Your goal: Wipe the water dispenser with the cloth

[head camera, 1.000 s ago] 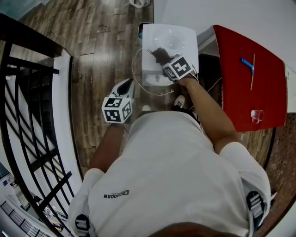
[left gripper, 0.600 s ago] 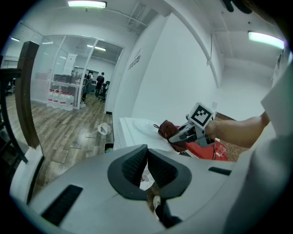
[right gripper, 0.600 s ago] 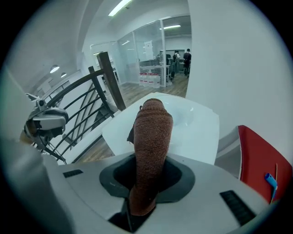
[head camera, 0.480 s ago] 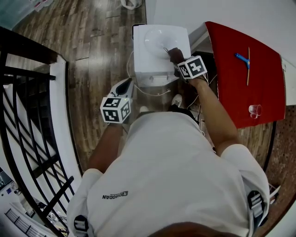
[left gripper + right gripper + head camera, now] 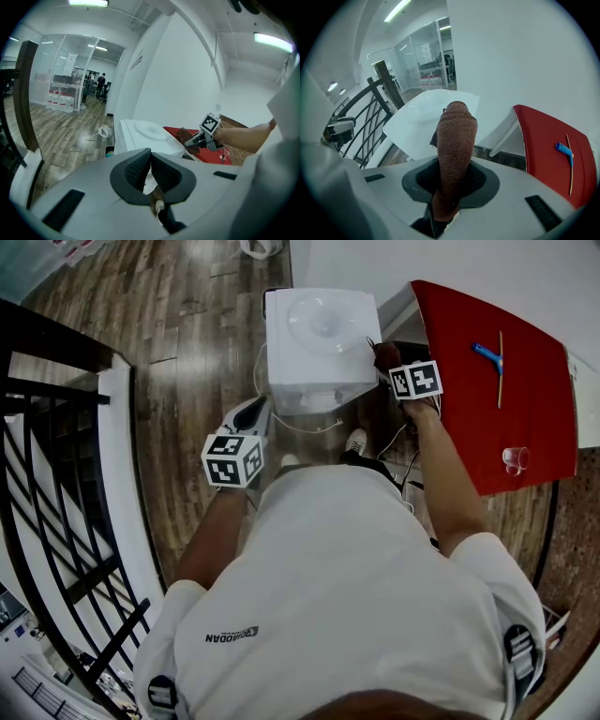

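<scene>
The brown cloth (image 5: 454, 150) is clamped between the jaws of the right gripper (image 5: 389, 364), with a long fold standing out past the tips so that fabric, not plastic, would meet the surface. It is held at the right edge of the white top of the water dispenser (image 5: 314, 343), level with that top, which would suit a stroke along the rim or down the right side (a judgement only; whether fabric actually touches the casing cannot be settled). The left gripper (image 5: 251, 418) is held low and nearer the person, well apart from the dispenser, its jaws pressed together with nothing between them; it appears to be parked out of the way. The layout is given by the head view: dispenser far, red table (image 5: 506, 381) to its right, black railing (image 5: 56, 427) at the left. Only in the right gripper view is it seen how deep the cloth is seated, with the dished recess of the top behind it. A side-on look at the cloth against the dispenser's edge is supplied by the left gripper view, which the head view flattens.
</scene>
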A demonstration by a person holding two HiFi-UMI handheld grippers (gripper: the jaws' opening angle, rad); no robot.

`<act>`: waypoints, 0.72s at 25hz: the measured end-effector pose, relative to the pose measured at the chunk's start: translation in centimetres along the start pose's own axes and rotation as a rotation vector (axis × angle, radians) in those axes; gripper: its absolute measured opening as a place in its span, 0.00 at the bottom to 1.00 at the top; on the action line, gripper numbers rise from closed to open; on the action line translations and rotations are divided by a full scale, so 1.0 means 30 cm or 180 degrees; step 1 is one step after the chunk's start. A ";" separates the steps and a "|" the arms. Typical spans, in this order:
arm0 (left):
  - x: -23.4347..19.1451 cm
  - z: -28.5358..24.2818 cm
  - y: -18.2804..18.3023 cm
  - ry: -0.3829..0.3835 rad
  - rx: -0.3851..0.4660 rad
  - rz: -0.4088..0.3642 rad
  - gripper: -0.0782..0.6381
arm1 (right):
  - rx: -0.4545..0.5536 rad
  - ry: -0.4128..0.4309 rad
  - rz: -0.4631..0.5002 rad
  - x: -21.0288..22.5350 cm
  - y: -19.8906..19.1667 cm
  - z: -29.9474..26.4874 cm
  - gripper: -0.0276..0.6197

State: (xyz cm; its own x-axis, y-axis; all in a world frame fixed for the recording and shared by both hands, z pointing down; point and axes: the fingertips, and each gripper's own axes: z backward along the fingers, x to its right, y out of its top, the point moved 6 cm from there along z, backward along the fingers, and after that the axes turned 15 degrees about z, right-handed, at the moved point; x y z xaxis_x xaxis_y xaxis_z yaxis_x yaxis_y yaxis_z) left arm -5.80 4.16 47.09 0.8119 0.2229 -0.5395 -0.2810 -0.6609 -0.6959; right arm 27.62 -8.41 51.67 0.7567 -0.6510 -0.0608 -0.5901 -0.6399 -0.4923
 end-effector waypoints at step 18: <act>-0.057 0.057 -0.005 0.0090 0.0043 0.0047 0.11 | 0.1474 -0.0153 0.0338 -0.303 0.076 0.065 0.18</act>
State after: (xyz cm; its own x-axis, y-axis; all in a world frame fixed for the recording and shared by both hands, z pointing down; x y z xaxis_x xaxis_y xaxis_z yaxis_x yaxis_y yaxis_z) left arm -8.03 5.10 47.31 0.8217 0.1928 -0.5363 -0.2997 -0.6542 -0.6944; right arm 19.93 -3.16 49.40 0.7177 -0.6762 -0.1663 -0.4855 -0.3146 -0.8157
